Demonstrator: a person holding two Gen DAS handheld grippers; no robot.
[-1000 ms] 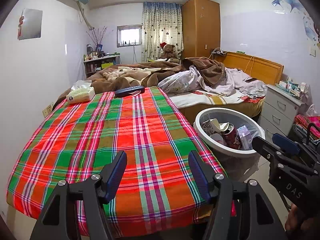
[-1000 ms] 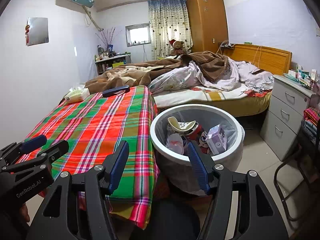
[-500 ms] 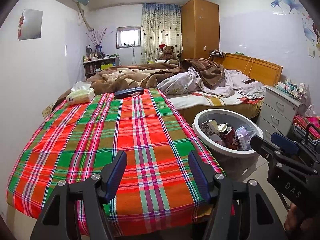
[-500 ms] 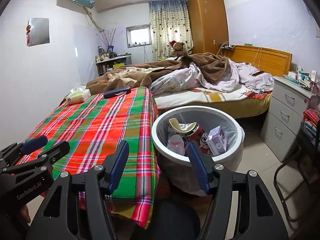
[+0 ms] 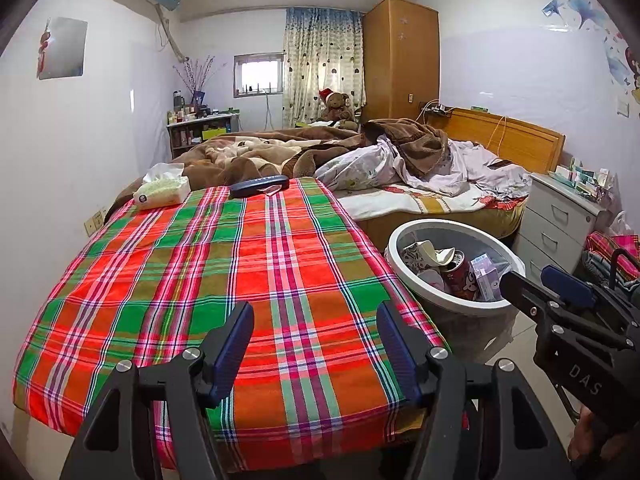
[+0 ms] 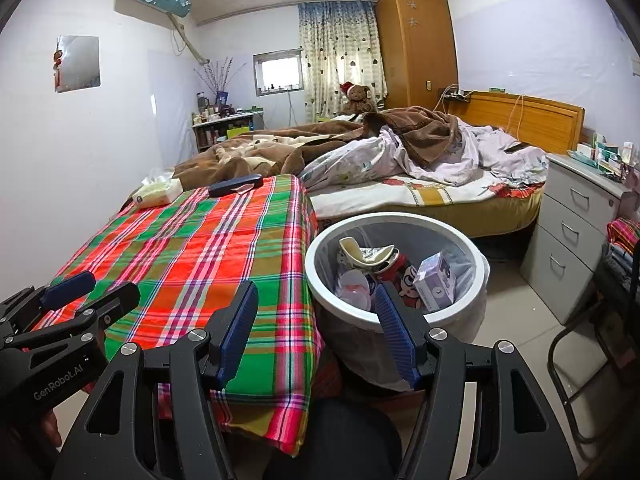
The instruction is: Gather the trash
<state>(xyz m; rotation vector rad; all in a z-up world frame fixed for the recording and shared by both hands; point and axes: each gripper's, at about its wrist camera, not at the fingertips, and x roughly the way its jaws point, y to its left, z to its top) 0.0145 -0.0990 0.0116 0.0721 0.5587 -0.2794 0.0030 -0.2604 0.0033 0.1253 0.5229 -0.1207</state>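
Observation:
A white trash bin [image 5: 404, 236] [image 6: 316, 276] with a clear liner stands on the floor right of the plaid-covered table [image 5: 200, 280] [image 6: 192, 256]. It holds a red can [image 5: 460, 276], a purple box [image 6: 436, 284], a crumpled cup [image 6: 364, 256] and clear plastic. My left gripper [image 5: 316, 332] is open and empty over the table's near edge. My right gripper [image 6: 316, 320] is open and empty, between the table's corner and the bin. Each gripper shows in the other's view, the right one [image 5: 536, 284] and the left one [image 6: 92, 292].
A tissue pack [image 5: 162, 192] and a dark blue case [image 5: 260, 186] lie at the table's far end. An unmade bed [image 5: 400, 168] is behind. A grey drawer unit [image 6: 572, 232] stands right of the bin. A chair frame [image 6: 580, 344] is at the far right.
Almost nothing has changed. Both grippers stay open and empty, with only a slight drift of the views.

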